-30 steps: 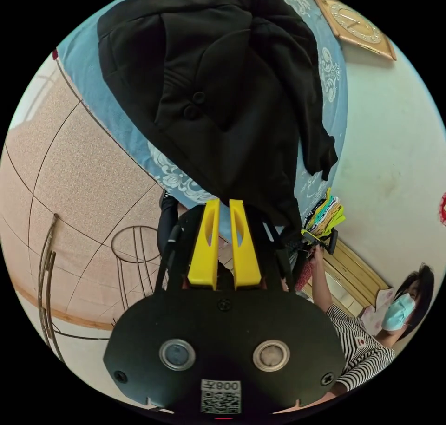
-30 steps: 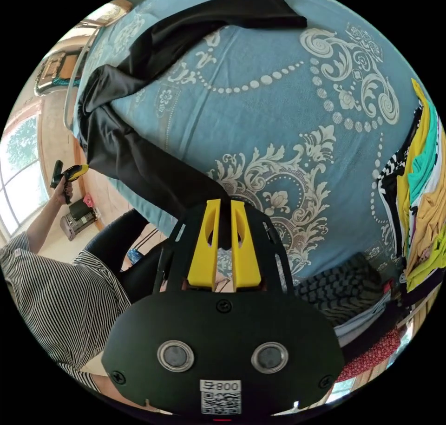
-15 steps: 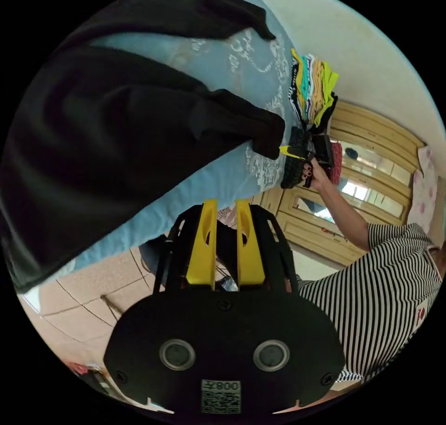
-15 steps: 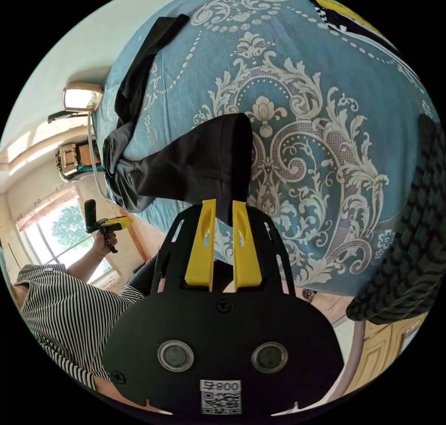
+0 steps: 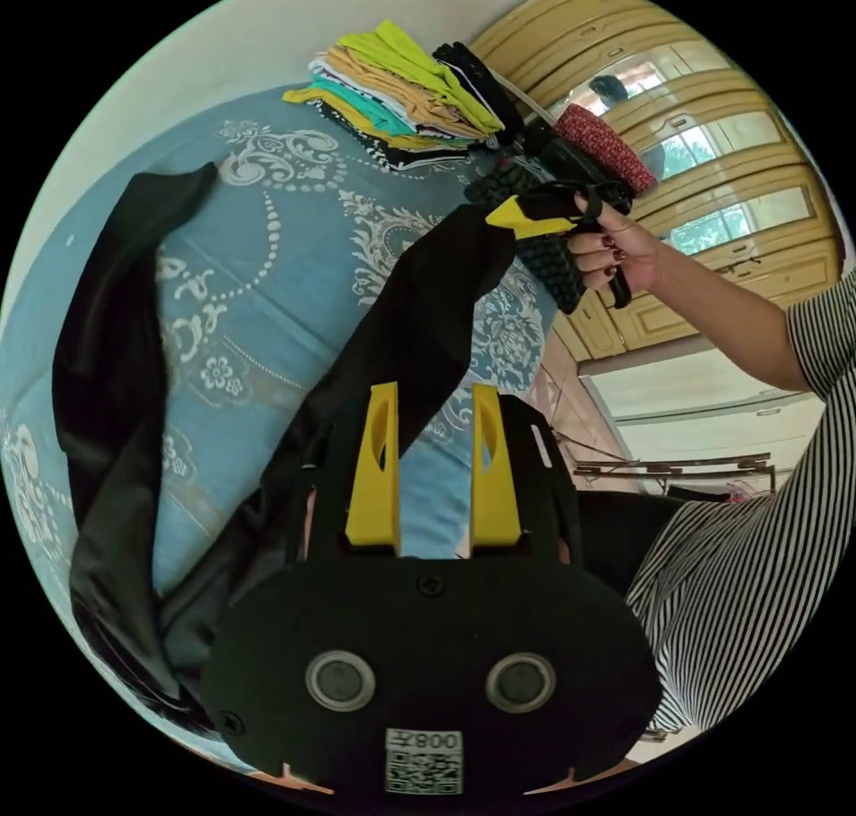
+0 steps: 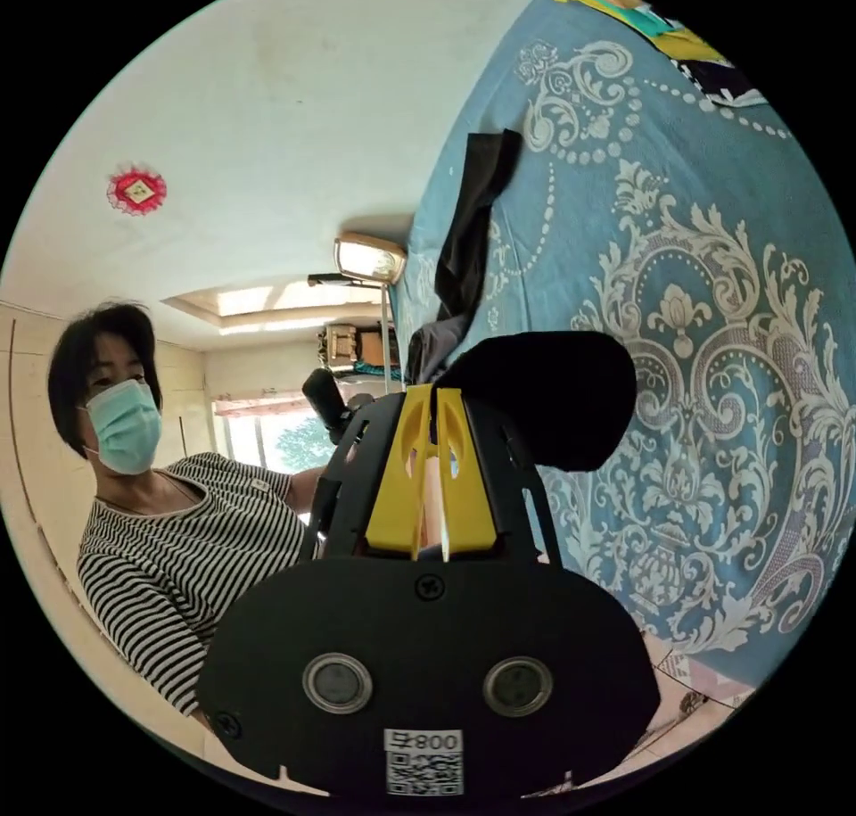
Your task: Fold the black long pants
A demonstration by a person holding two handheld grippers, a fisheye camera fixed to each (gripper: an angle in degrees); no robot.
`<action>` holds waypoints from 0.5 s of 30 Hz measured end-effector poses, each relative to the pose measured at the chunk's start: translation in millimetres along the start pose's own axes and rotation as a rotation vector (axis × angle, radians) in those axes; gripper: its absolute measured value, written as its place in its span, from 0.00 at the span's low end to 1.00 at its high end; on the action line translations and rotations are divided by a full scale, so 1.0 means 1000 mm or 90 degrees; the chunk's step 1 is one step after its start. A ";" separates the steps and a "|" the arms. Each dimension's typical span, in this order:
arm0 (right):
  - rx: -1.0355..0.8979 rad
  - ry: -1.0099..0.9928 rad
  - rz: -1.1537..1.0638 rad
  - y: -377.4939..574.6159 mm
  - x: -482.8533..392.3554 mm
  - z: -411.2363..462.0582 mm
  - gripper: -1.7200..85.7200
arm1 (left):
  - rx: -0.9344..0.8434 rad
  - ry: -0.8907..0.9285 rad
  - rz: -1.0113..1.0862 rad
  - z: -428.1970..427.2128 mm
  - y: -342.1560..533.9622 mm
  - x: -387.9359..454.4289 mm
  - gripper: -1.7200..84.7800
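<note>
The black long pants (image 5: pixel 410 317) lie spread on the blue patterned bed cover (image 5: pixel 267 254). One leg stretches from beside my left gripper (image 5: pixel 434 392) up to my right gripper (image 5: pixel 526 218). The other leg (image 5: pixel 107 334) runs along the far side of the bed. My left gripper is open, its yellow jaws wide apart, with the cloth passing just off its left jaw. In the right gripper view my right gripper (image 6: pixel 434 394) is shut on the leg's end (image 6: pixel 544 397), which hangs lifted above the cover. The other leg (image 6: pixel 473 218) lies flat behind it.
A stack of folded colourful clothes (image 5: pixel 401 85) sits at the bed's far end, beside a dark knitted garment (image 5: pixel 544 263) and a red patterned item (image 5: pixel 606 143). Wooden cabinet doors (image 5: pixel 713 183) stand beyond. A person in a striped shirt (image 6: pixel 178 539) stands by the bed.
My left gripper's jaws have spread apart and let the black cloth go. My right gripper stays shut on the leg end and has lifted it. Both views have swung.
</note>
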State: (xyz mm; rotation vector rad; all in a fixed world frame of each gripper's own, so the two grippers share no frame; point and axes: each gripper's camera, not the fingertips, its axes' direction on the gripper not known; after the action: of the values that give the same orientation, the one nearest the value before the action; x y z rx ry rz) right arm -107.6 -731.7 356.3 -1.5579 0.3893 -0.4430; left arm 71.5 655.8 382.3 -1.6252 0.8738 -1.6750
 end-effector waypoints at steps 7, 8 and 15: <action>0.059 0.199 0.002 -0.053 -0.014 -0.050 0.07 | -0.026 -0.072 -0.042 -0.039 -0.100 -0.055 0.15; 0.065 0.233 0.017 -0.048 -0.009 -0.056 0.08 | -0.040 -0.066 -0.043 -0.047 -0.105 -0.059 0.16; 0.139 0.285 0.135 0.048 0.036 -0.075 0.13 | -0.090 -0.086 -0.044 -0.076 -0.126 -0.069 0.15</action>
State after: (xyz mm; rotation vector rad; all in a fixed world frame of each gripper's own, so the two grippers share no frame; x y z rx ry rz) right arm -113.0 -815.9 310.6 -1.1840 0.8151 -0.6469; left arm -2.2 786.9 444.5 -1.8603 0.8937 -1.5579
